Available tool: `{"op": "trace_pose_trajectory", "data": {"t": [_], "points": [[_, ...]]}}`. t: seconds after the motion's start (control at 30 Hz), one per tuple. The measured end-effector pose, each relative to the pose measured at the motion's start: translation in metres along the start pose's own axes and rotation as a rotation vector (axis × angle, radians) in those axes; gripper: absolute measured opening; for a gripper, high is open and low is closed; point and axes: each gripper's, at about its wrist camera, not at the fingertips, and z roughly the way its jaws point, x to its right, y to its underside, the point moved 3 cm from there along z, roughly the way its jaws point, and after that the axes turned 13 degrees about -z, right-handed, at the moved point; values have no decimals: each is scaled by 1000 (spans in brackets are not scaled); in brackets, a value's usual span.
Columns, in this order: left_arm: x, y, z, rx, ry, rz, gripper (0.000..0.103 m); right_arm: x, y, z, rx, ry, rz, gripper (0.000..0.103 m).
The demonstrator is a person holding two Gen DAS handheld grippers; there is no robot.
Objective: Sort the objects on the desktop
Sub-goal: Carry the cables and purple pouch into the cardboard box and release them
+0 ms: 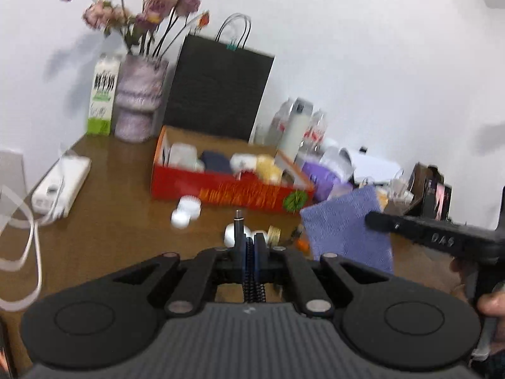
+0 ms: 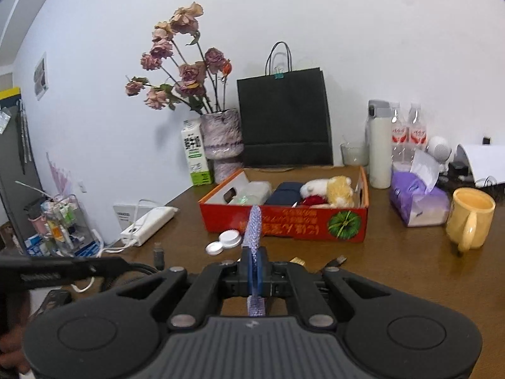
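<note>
Nearest the left camera, the left tool [image 1: 249, 246] has its jaws pressed together on one dark pen-like stick [image 1: 237, 230] that stands up between them, its tip pointing away over the counter [image 1: 120, 221]. At its right, the right tool [image 2: 254, 257] is clamped on one purple cloth [image 1: 344, 224], which hangs as a flat sheet in the left view and shows edge-on as a thin strip in the right view, lifted clear of the counter. Both tools point slightly downward toward the far wall, and part of a hand [image 1: 492, 303] shows behind the right one.

Just beyond the tools lie two white round lids [image 2: 225, 241] side by side. Behind them sits one red box [image 2: 284, 221] holding one plush toy [image 2: 329, 191], a dark blue item and other pieces. To its right stand one purple tissue pack [image 2: 416, 202] and one yellow mug [image 2: 470, 218]. Farther back are one white flask [image 2: 380, 151], two water bottles [image 2: 408, 132], one black paper bag [image 2: 284, 117], one vase of dried roses [image 2: 221, 139] and one carton [image 2: 195, 154].
</note>
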Motion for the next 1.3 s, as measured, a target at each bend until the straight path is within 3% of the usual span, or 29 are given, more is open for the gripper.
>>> {"op": "trace_pose_trajectory", "data": {"t": [0.13,0.3,0.37,0.47,0.57,0.6,0.67,0.73,0.83,0.9,1.03,1.13,1.2,1.23,1.3], "points": [[21,-66,19,80,22,31,5,21,-47,20,67,49,-37,2],[47,-153,86,59,46,74,5,34,-124,89,65,104,-132,2],[48,-171,116,45,26,99,5,37,-145,127,34,100,-128,2],[39,-191,145,42,34,79,5,50,-161,169,48,2,-46,2],[13,-193,199,-85,52,34,5,89,-146,232,-31,-51,130,2],[-1,-188,229,-144,1,19,5,98,-133,258,-105,-28,155,2],[-30,-168,279,-258,-114,-12,5,100,-97,311,-282,97,85,2],[-49,-150,300,-273,-206,4,8,97,-71,333,-365,105,58,2],[-52,-136,306,-297,-247,130,9,95,-56,337,-369,77,46,4],[-58,-128,315,-350,-269,139,10,98,-53,346,-399,68,44,10],[-62,-127,319,-325,-284,139,12,95,-54,357,-443,55,-18,28],[-59,-136,316,-366,-272,88,14,93,-59,352,-475,45,-23,33],[-53,-146,303,-354,-247,55,24,96,-68,337,-464,49,-31,44],[-48,-152,296,-335,-245,58,35,97,-74,328,-449,51,-34,54],[-37,-159,283,-300,-262,86,46,98,-85,310,-421,62,-38,61]]}}
